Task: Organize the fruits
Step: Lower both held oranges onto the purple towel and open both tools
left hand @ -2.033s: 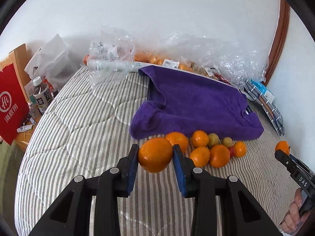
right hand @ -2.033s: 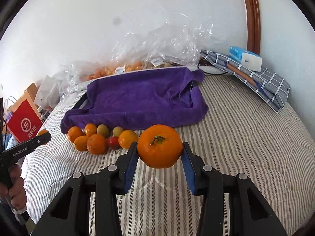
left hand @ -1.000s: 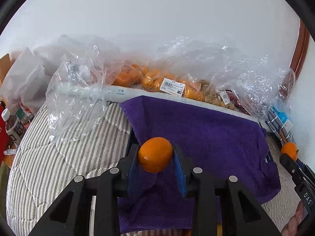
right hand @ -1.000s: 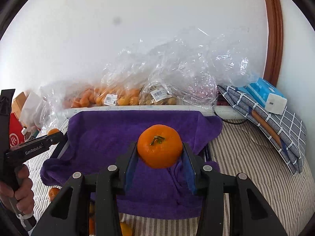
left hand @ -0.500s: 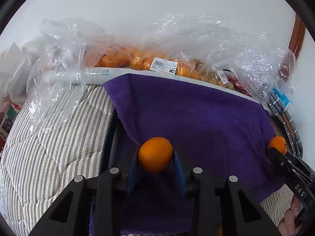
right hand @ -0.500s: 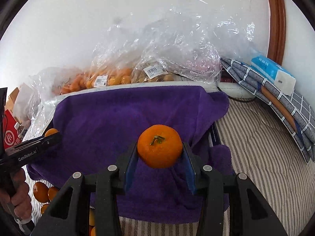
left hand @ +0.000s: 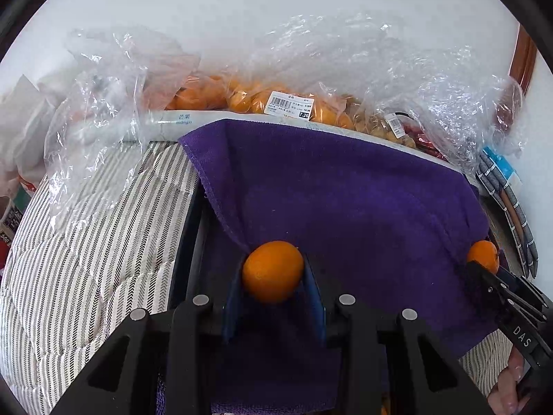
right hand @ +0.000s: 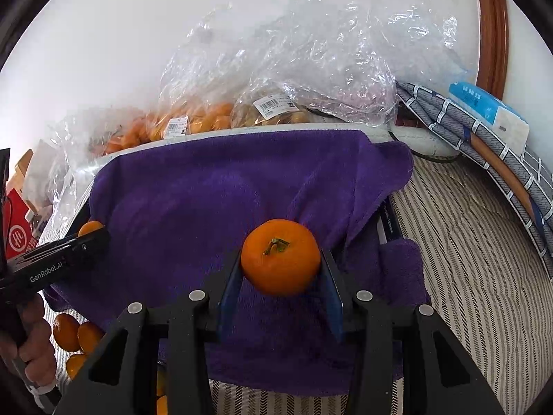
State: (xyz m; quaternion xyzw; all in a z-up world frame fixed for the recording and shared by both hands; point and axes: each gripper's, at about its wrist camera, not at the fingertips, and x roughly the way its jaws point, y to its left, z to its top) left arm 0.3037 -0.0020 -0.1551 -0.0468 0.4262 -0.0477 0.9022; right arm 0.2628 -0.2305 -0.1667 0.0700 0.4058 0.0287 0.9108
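Tongs reported first: left tongs clamped on smooth orange; right tongs clamped on stemmed orange. Both fruits held over purple towel, spread on striped bed. Clear bags of fruit seen against wall behind towel. Loose oranges lying on bed beside towel's near edge.

The left tongs point forward and down, and both blue pads press on a small orange. The right tongs have the same tilt and are closed on a mandarin with the stem toward the camera. The person's hand holds the handle of the left tongs; fingertips of the other hand show at the right tongs' handle.
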